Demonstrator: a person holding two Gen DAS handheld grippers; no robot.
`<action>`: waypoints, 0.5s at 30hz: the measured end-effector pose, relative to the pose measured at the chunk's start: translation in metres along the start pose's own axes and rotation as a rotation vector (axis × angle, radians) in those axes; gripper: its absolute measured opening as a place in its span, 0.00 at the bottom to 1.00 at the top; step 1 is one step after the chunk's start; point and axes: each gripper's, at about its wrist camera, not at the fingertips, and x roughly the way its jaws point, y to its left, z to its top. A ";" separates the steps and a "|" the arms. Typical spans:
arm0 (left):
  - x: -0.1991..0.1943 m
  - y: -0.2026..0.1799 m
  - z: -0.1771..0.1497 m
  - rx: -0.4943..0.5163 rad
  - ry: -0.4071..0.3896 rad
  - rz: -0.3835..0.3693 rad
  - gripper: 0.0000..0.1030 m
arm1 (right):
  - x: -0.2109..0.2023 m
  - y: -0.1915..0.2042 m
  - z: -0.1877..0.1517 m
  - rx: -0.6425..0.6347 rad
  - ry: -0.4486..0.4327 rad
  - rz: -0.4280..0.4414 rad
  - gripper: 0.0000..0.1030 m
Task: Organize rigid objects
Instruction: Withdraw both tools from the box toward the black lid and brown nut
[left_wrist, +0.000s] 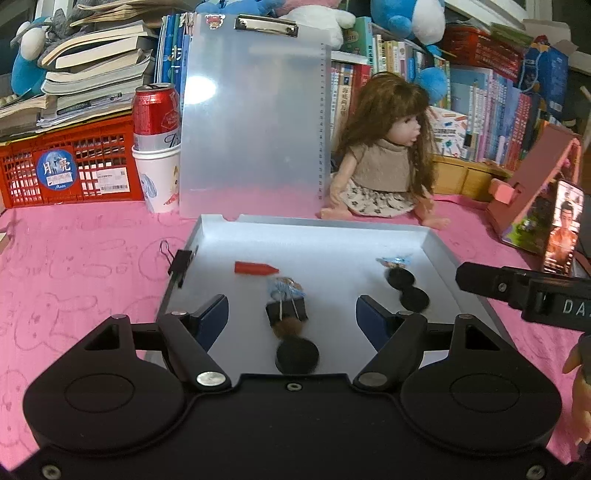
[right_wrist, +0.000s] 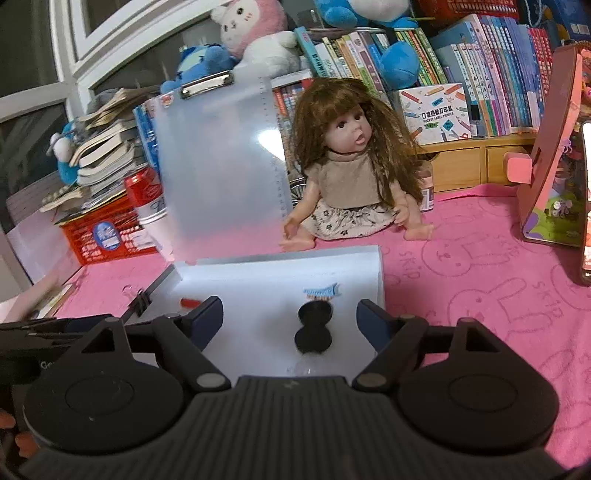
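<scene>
- Pink cloth (left_wrist: 74, 258) under a grey tray (left_wrist: 436, 251); binder clip (left_wrist: 181, 262) on tray's left rim.
- Red cap-like piece (left_wrist: 255, 268), identity unclear.
- Left gripper (left_wrist: 291, 314): jaws wide, empty; below it a binder clip with blue wrapper, brown tuft and black disc (left_wrist: 297, 356), blurred.
- Black dumbbell-shaped piece (right_wrist: 314, 325) lies between right gripper (right_wrist: 290, 314) jaws, wide, untouched.

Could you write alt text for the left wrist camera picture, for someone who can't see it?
An open gripper hovers over a grey tray on a pink cloth; the tray holds a red cap, a binder clip and black discs. Behind stand a doll, a clipboard and a red can.
</scene>
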 end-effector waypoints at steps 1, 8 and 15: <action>-0.004 -0.001 -0.003 0.005 -0.003 -0.004 0.73 | -0.004 0.001 -0.003 -0.008 -0.001 0.004 0.85; -0.033 -0.008 -0.024 0.031 -0.005 -0.040 0.73 | -0.030 0.014 -0.022 -0.118 -0.009 0.012 0.87; -0.061 -0.009 -0.053 0.037 0.000 -0.064 0.73 | -0.059 0.026 -0.040 -0.203 -0.023 0.023 0.90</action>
